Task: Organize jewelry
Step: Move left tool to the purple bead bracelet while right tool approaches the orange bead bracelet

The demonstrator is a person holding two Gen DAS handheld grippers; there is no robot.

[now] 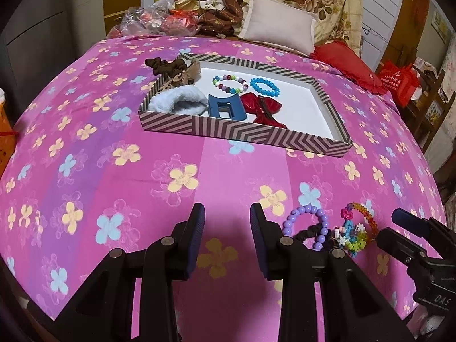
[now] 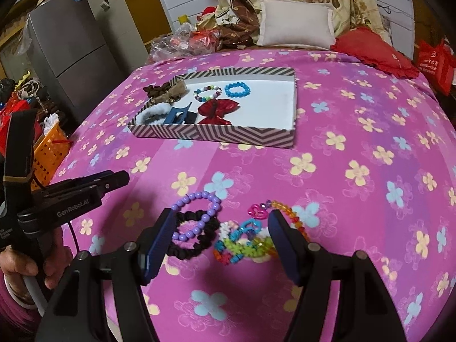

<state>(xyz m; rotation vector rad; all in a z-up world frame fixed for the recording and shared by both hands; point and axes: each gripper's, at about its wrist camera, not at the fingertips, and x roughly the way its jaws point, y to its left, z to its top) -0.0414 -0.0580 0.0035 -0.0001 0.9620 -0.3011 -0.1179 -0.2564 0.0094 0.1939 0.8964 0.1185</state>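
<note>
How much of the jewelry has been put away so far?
About half. The box already holds two bead bracelets, a red bow, a blue clip and scrunchies. Nothing is gripped: both grippers are open. The right gripper hovers over what is left, a purple bracelet, black scrunchie and colourful pieces.

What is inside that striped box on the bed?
The striped box holds a blue bead bracelet, a multicolour bead bracelet, a red bow, a blue claw clip, a fluffy white scrunchie and brown scrunchies. Anything beneath them is hidden.
</note>
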